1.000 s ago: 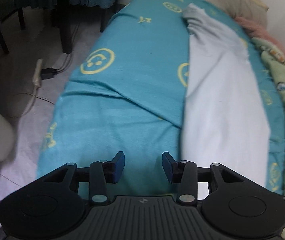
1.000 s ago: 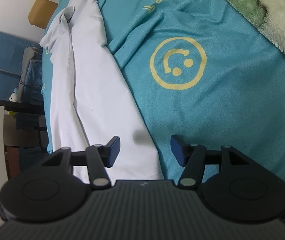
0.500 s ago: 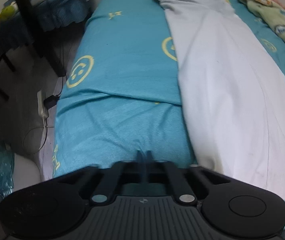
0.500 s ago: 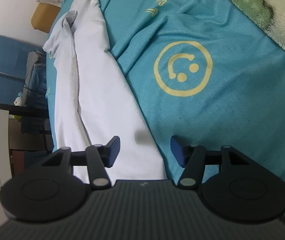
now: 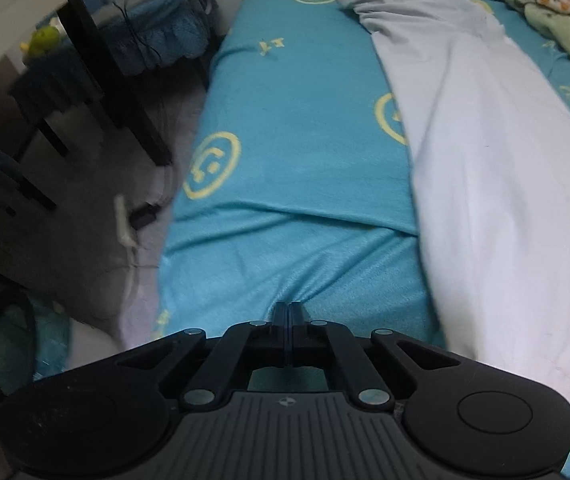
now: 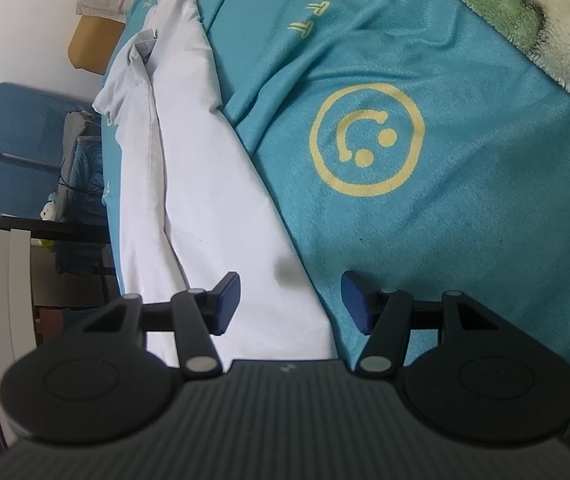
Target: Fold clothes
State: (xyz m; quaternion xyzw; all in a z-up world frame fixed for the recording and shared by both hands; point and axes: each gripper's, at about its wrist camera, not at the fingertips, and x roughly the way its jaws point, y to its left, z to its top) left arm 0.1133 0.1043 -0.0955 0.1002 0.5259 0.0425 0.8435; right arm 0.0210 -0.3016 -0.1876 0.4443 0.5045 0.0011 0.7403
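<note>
A white garment [image 5: 497, 168] lies stretched lengthwise on the bed's teal sheet [image 5: 297, 128]; it also shows in the right wrist view [image 6: 205, 208], folded into a long strip. My left gripper [image 5: 289, 314] is shut with nothing between its pads, above the teal sheet, left of the garment's near end. My right gripper [image 6: 291, 300] is open and empty, hovering over the garment's near right edge where it meets the teal sheet [image 6: 445, 220].
A green patterned blanket [image 5: 565, 36] lies along the bed's far side, also seen in the right wrist view [image 6: 525, 12]. Dark table legs [image 5: 113, 76], a power strip [image 5: 123, 220] and cables are on the floor left of the bed. A blue chair [image 6: 33, 148] stands beyond.
My left gripper closed from open to shut, empty, and shifted over the sheet. My right gripper stayed open and barely moved.
</note>
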